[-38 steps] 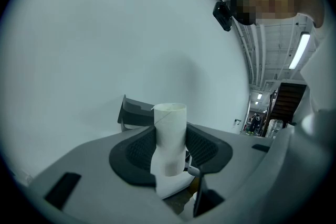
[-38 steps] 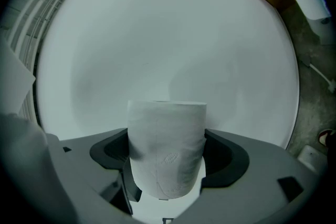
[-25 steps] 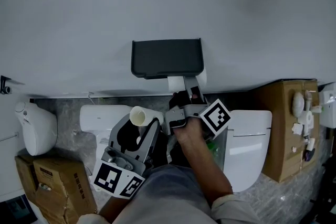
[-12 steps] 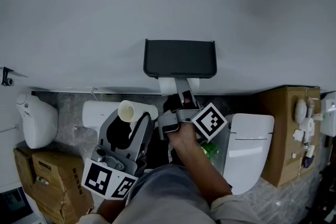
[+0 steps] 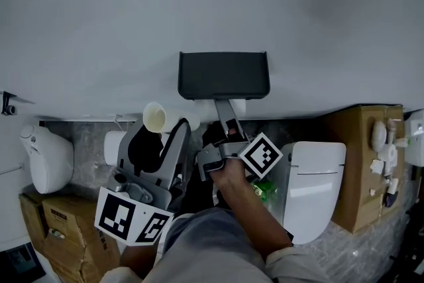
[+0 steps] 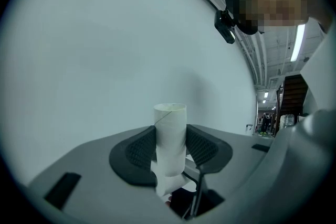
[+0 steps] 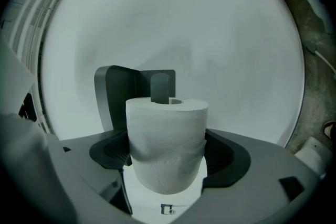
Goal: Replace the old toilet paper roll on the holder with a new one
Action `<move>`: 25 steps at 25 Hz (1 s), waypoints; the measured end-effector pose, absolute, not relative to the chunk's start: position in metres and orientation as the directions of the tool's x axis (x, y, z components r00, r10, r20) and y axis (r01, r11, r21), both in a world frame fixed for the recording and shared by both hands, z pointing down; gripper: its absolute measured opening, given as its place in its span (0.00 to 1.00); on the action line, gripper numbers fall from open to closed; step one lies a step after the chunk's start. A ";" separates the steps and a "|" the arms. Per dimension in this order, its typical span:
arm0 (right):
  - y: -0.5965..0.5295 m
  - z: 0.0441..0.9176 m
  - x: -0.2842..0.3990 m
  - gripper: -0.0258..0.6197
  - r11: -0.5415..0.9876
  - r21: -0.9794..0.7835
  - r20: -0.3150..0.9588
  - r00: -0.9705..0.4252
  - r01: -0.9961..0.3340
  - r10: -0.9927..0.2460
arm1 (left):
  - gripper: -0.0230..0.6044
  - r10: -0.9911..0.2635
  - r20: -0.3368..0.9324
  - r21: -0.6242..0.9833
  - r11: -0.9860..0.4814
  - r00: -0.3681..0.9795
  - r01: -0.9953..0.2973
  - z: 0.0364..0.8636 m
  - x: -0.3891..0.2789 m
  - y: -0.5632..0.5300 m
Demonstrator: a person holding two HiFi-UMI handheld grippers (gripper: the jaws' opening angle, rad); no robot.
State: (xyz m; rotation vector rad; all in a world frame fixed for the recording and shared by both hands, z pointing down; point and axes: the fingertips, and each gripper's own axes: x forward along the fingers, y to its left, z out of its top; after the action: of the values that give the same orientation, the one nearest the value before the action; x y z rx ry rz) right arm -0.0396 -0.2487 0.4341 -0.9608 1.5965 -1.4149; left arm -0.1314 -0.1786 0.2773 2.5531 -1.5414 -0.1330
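The right gripper (image 7: 167, 157) is clamped on the new roll (image 7: 167, 131), its jaws dug into the soft sides. The roll's core sits right at the grey peg (image 7: 160, 87) of the holder (image 5: 223, 75); whether the peg has entered, I can't tell. I'd slide it straight on, core square to the peg, squeeze light. The left gripper (image 6: 170, 149) pinches the bare old tube (image 6: 170, 134), clear of the holder's left edge. Behind is a white wall (image 5: 212, 3). Below are a stone floor (image 5: 86, 142), a toilet (image 5: 315, 182) and a cardboard box (image 5: 361, 162).
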 end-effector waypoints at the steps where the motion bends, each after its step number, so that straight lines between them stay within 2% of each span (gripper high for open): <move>1: -0.247 0.434 -0.039 0.66 0.095 -0.995 -0.072 -0.410 -0.036 -0.909 | 0.32 -0.884 0.000 0.175 -0.461 0.468 -0.870 0.275 -0.130 -0.181; 13: -0.238 0.429 -0.041 0.66 0.129 -0.992 -0.110 -0.462 -0.009 -0.880 | 0.32 -0.852 0.010 0.060 -0.522 0.523 -0.851 0.249 -0.087 -0.240; 25: -0.226 0.426 -0.047 0.68 0.147 -0.989 -0.130 -0.532 0.011 -0.837 | 0.32 -0.805 0.128 -0.006 -0.585 0.579 -0.811 0.269 -0.053 -0.288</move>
State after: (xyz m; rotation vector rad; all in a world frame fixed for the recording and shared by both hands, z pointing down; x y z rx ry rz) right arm -0.0469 -0.2258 0.4258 -0.8018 1.6962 -1.4719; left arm -0.0534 -0.2881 0.2685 2.7446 -1.4058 0.1802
